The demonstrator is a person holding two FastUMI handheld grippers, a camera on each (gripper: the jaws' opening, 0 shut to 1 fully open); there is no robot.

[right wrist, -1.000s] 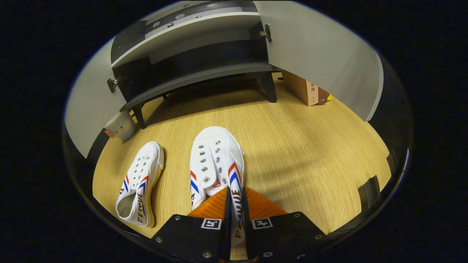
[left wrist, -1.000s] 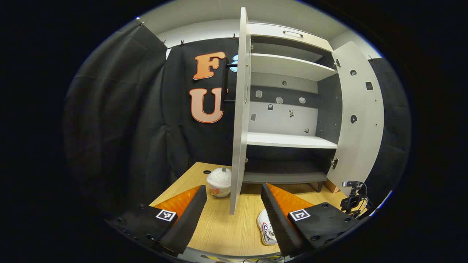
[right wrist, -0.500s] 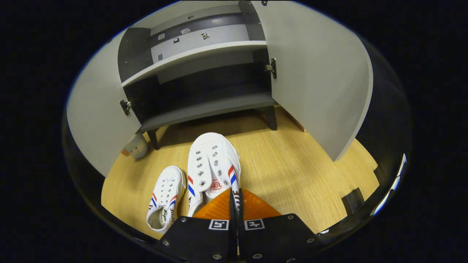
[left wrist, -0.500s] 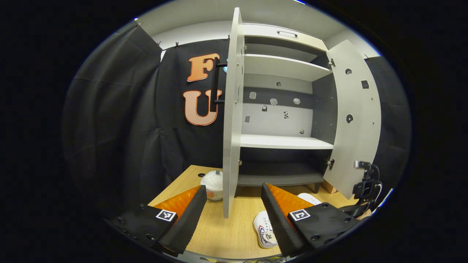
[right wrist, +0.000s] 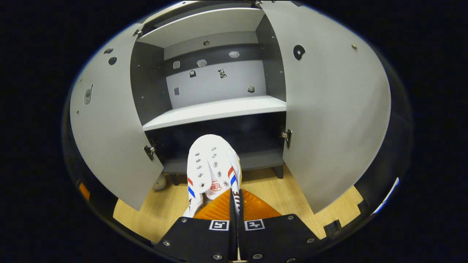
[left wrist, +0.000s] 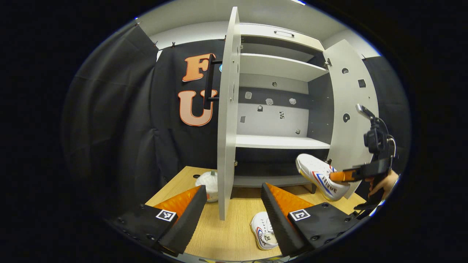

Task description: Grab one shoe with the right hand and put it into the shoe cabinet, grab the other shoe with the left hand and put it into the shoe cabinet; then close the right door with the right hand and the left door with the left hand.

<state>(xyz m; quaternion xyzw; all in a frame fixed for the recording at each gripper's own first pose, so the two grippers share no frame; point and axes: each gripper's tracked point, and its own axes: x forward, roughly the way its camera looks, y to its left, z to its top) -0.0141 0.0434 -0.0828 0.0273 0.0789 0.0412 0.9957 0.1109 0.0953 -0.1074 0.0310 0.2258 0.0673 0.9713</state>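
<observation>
My right gripper is clenched on the side wall of one shoe, both fingers pressing the canvas, and the shoe hangs in the air with its toe pointed at the dark bottom compartment of the cabinet. In the left gripper view I see the same shoe from the side, held up in front of the bottom shelf, just beside the right door, with a hand behind the right gripper. My left gripper is released, fingers wide apart with nothing between them, hovering over the floor. The other shoe lies on the floor (partly hidden behind my right finger). Both doors stand open; the left door is edge-on to me, with a white round object on the floor just behind it.
</observation>
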